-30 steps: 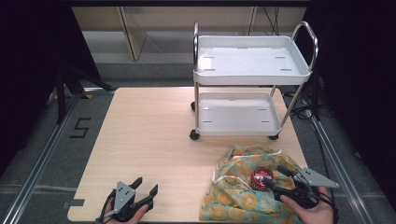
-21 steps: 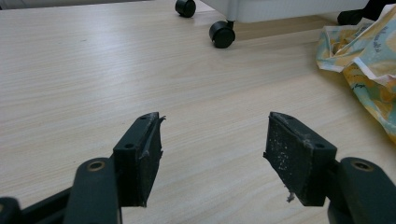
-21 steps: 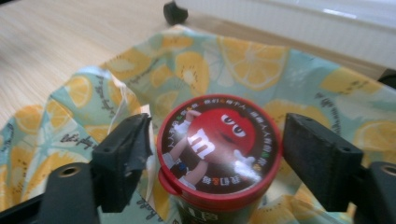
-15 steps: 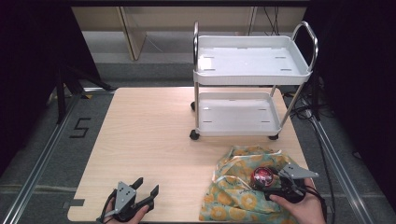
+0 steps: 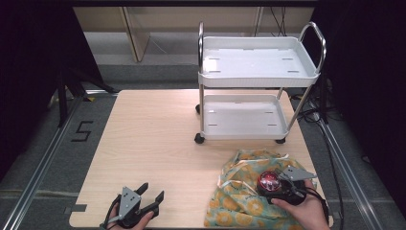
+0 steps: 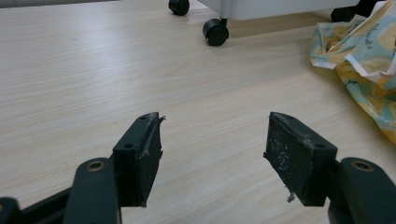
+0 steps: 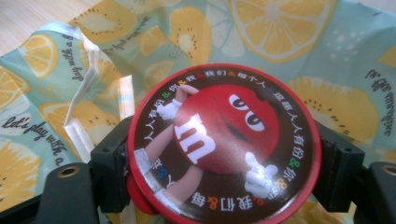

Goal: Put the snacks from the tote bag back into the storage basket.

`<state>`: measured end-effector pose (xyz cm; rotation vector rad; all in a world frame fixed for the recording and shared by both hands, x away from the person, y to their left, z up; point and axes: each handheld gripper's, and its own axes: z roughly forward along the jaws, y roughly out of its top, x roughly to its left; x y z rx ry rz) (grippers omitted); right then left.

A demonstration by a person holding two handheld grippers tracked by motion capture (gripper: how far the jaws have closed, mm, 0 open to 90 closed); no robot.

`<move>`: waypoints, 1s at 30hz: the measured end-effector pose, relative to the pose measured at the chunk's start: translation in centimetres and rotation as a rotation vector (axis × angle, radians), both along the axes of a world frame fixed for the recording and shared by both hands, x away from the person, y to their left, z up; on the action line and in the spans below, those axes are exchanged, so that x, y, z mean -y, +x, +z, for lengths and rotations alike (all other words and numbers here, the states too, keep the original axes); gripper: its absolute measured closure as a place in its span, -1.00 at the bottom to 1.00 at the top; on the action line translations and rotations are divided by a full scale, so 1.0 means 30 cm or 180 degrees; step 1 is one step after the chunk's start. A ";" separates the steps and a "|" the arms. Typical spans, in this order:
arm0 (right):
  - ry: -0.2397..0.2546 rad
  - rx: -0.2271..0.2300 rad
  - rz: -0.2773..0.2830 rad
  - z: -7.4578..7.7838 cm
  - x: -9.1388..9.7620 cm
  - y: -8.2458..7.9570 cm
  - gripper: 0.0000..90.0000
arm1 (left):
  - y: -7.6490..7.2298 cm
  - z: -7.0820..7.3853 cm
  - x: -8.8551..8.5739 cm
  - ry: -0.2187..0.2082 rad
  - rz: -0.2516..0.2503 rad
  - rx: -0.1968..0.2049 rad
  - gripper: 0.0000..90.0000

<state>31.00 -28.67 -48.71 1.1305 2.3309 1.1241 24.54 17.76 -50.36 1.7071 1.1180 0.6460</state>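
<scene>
A round red tin (image 5: 268, 180) with a cartoon candy figure on its lid (image 7: 224, 140) lies on a lemon-print cloth bag (image 5: 239, 203) at the table's front right. My right gripper (image 5: 274, 186) reaches in from the right. Its black jaws have just been closing and now press on both sides of the tin (image 7: 224, 163). My left gripper (image 5: 149, 191) rests at the front left of the table, open, with bare wood between its pads (image 6: 212, 140).
A white two-shelf cart (image 5: 258, 72) stands on castors at the back right of the table, and one castor (image 6: 215, 31) appears ahead of the left gripper. The cloth's edge (image 6: 369, 60) lies to that gripper's right. Pale wooden table (image 5: 153, 134).
My right gripper has slid left along the cloth to the tin, and its jaws now hold the tin. The tin and the left gripper have stayed where they were.
</scene>
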 end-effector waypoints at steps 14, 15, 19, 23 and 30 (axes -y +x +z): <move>-0.0121 0.0215 0.0040 0.009 0.002 -0.006 -0.41 | -0.001 0.001 -0.002 0.0027 -0.0007 -0.0009 -0.21; -0.0097 0.0196 0.0016 0.013 0.002 -0.009 -0.41 | 0.001 -0.001 0.000 -0.0021 0.0000 0.0017 -0.21; -0.0090 0.0219 0.0083 0.030 0.008 -0.013 -0.41 | 0.001 -0.001 0.000 -0.0030 0.0008 0.0014 -0.21; -0.0079 0.0262 0.0117 0.042 0.011 -0.012 -0.41 | 0.000 0.000 -0.001 -0.0031 0.0010 0.0014 -0.21; -0.0031 0.0273 0.0138 0.064 0.007 -0.020 -0.41 | 0.001 -0.001 -0.001 -0.0023 0.0000 0.0018 -0.21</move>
